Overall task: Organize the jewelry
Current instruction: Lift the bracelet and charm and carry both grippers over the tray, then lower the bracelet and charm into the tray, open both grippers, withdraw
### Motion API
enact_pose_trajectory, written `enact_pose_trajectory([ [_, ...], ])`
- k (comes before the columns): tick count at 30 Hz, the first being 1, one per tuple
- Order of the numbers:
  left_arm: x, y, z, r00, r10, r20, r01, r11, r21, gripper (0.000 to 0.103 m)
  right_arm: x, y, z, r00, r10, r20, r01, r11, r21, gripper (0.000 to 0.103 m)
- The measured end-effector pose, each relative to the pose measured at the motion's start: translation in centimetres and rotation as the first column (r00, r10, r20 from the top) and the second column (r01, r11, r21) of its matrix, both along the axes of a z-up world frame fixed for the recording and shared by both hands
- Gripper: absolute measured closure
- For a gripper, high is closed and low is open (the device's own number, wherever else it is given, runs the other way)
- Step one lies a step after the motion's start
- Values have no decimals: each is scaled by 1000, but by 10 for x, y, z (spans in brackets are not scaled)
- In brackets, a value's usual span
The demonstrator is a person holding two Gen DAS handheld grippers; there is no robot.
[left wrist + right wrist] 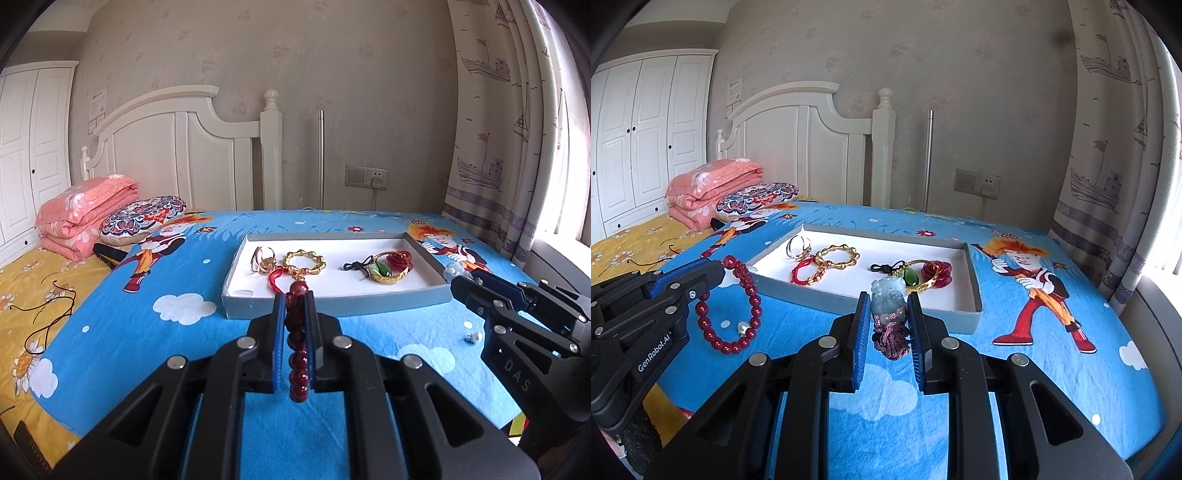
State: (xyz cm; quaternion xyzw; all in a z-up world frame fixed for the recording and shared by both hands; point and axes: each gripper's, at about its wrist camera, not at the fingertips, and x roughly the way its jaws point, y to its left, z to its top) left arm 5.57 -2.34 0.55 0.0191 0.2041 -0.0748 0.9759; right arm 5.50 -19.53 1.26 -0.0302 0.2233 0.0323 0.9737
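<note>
My left gripper is shut on a dark red bead bracelet and holds it above the blue sheet, just short of the grey tray. The bracelet hangs as a loop in the right wrist view. My right gripper is shut on a pale jade pendant with a purple cord knot, near the tray's front wall. The tray holds rings, a gold bamboo bangle, a red cord, a green pendant and a red rose.
A small pearl earring lies on the blue sheet right of the tray. A folded pink quilt and a patterned cushion sit at the bed's head. A dark cord lies on the yellow sheet. Curtains hang at the right.
</note>
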Motion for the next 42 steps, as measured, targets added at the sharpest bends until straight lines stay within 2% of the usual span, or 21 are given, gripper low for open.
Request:
enact_pose_trajectory([
  [6,32,-3,13,1000,-3,-7,3,1000,-1,93,32,-4,3,1000,-8,-20,8,1000,-6,83],
  [11,72,-12,29,999,-14,-32,14,1000,-7,93,70,-3,1,997,2,-75,-3,1000,-3,83],
  [18,142,-20,45,992,-25,-120,23,1000,-12,93,127,-7,6,986,5,-168,-1,1000,25,83],
  [26,215,-21,31,978,37,-204,-33,999,23,93,186,-9,-10,963,-29,-266,33,999,8,83],
  [31,242,-20,16,965,66,-252,-56,997,45,93,208,-7,-25,946,-48,-321,47,999,-9,82],
  [34,250,-18,8,954,70,-292,-62,997,37,92,211,-8,-30,941,-54,-335,52,999,-15,76],
  [37,247,-14,7,954,66,-292,-57,998,37,81,207,-11,-28,943,-47,-329,48,999,-5,74],
  [39,242,-12,9,959,66,-277,-56,997,46,68,203,-12,-25,947,-51,-318,50,999,-11,67],
  [41,236,-12,13,962,55,-269,-43,998,52,63,198,-12,-22,948,-43,-317,44,999,-4,67],
  [42,232,-13,15,962,42,-271,-29,998,53,57,195,-12,-20,948,-40,-315,41,999,-4,67],
])
